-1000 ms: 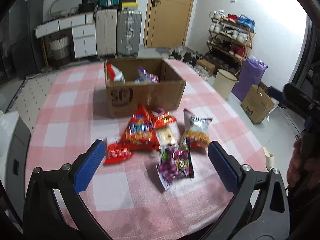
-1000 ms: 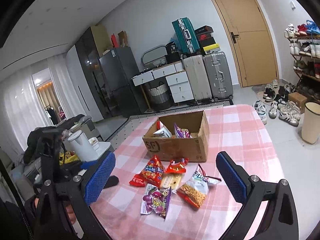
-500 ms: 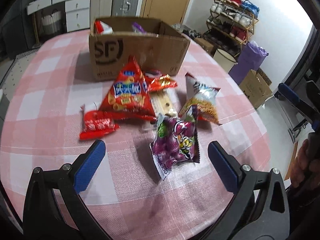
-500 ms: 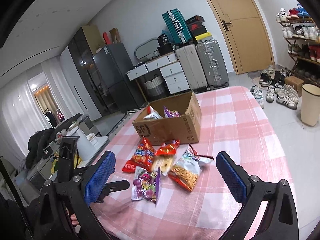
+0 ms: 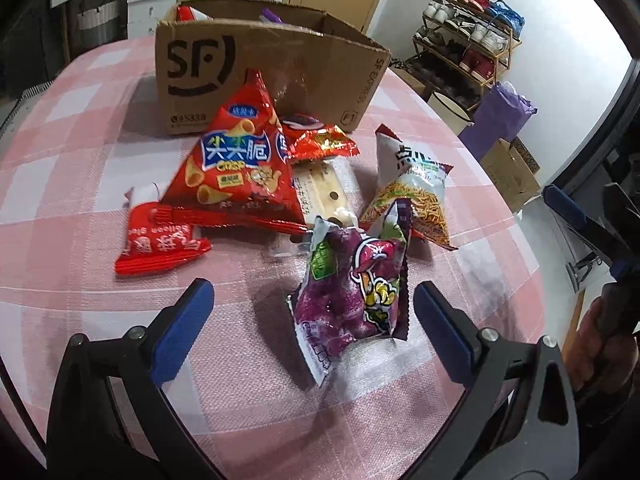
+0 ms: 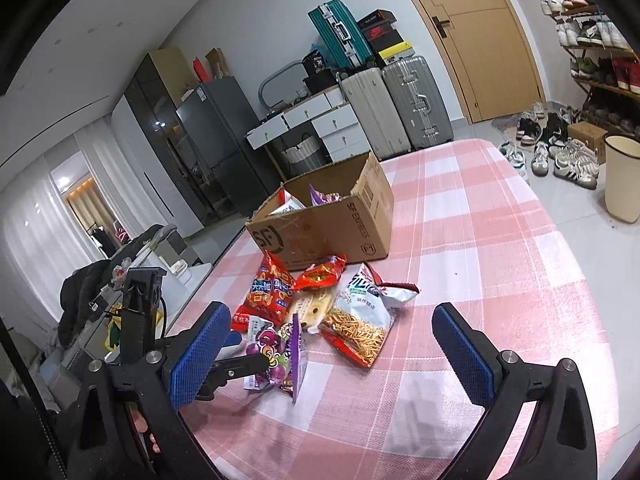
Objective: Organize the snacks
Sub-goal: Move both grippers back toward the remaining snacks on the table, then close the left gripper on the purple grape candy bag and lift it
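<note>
A pile of snack packs lies on the pink checked table in front of an open cardboard box [image 5: 264, 68] [image 6: 324, 228] that holds a few packs. My left gripper [image 5: 312, 324] is open, low over the table, its fingers on either side of a purple snack bag [image 5: 352, 292] [image 6: 276, 356] without touching it. Behind it lie a big red triangular chip bag [image 5: 236, 168], a small red pack [image 5: 160, 240], a pale bar pack [image 5: 324, 192] and a white-orange noodle snack bag [image 5: 412, 192] [image 6: 360, 320]. My right gripper [image 6: 332, 356] is open and empty, above the table's near side.
The table's [image 6: 500, 248] right edge drops to the floor, with a shoe rack [image 5: 468, 44], a bin [image 6: 622, 178] and a purple bag [image 5: 500, 112] beyond. Suitcases [image 6: 400, 104] and drawers stand behind the box. A kettle stand sits at the left [image 6: 176, 248].
My left gripper has moved forward and down toward the snack pile, closing in around the purple bag. My right gripper has drifted lower and nearer the table. Both stay open.
</note>
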